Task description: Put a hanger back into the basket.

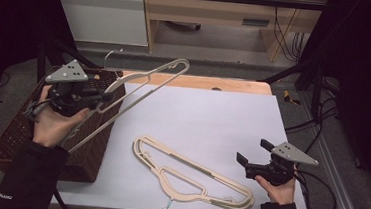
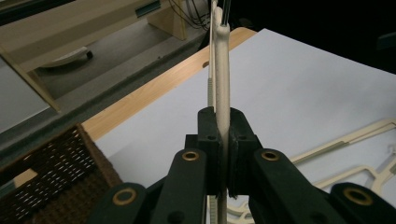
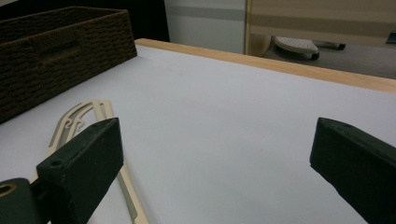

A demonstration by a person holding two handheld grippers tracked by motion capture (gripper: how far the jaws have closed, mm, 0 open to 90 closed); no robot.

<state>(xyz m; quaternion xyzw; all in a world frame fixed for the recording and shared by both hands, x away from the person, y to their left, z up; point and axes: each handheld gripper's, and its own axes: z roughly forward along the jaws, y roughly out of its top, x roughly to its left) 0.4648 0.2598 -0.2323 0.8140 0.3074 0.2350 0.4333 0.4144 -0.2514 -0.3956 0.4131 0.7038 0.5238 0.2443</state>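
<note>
One hanger (image 1: 140, 83) is clamped edgewise in the left gripper (image 1: 105, 97) jaws over the basket (image 1: 89, 152) and may snag its rim, while the right gripper (image 1: 253, 152) jaws are spread, empty.

White-covered table (image 1: 208, 111) bears hangers (image 1: 193, 173), seemingly two, and basket (image 1: 92, 150)

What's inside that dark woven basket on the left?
The basket's inside is mostly hidden by the left claw and the hanger it grips above it. The contents can't be seen.
</note>
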